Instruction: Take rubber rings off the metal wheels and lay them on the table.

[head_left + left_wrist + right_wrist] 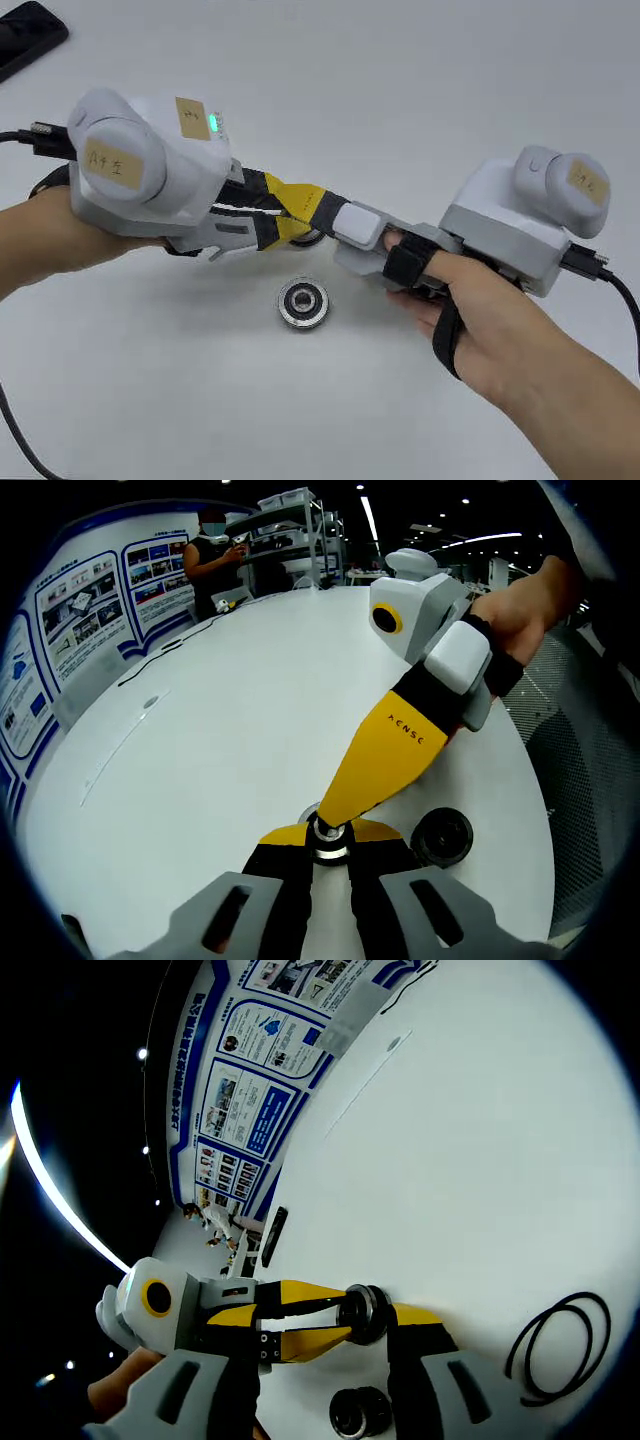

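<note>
We see the left gripper point(328, 845), black-jawed with yellow tips and held in the person's left hand point(40, 235), reaching in from the left. Its jaws are closed tight on a small silver metal wheel point(365, 1312), one yellow tip pressed on each side of it. The held wheel is lifted just off the white table point(450, 80), roughly midway between the two hands. The right gripper point(332, 815), held in the right hand point(490, 310), comes in from the right with its long yellow jaws pointed at the same wheel. In the left gripper view they taper down to the wheel's top, and in the right gripper view one of its yellow tips touches the wheel's edge. Its other jaw is lost among the left gripper's jaws, so we cannot tell how far it is open or whether it has hold of anything. A second small metal wheel with a black rubber ring round its rim point(303, 303) lies flat on the table, just on the near side of the meeting jaws and apart from both grippers. In the right gripper view, two loose black rubber rings point(555, 1345) lie overlapping on the table, off to one side of that gripper's jaw. A dark flat device point(25, 35) rests at the far left corner.
</note>
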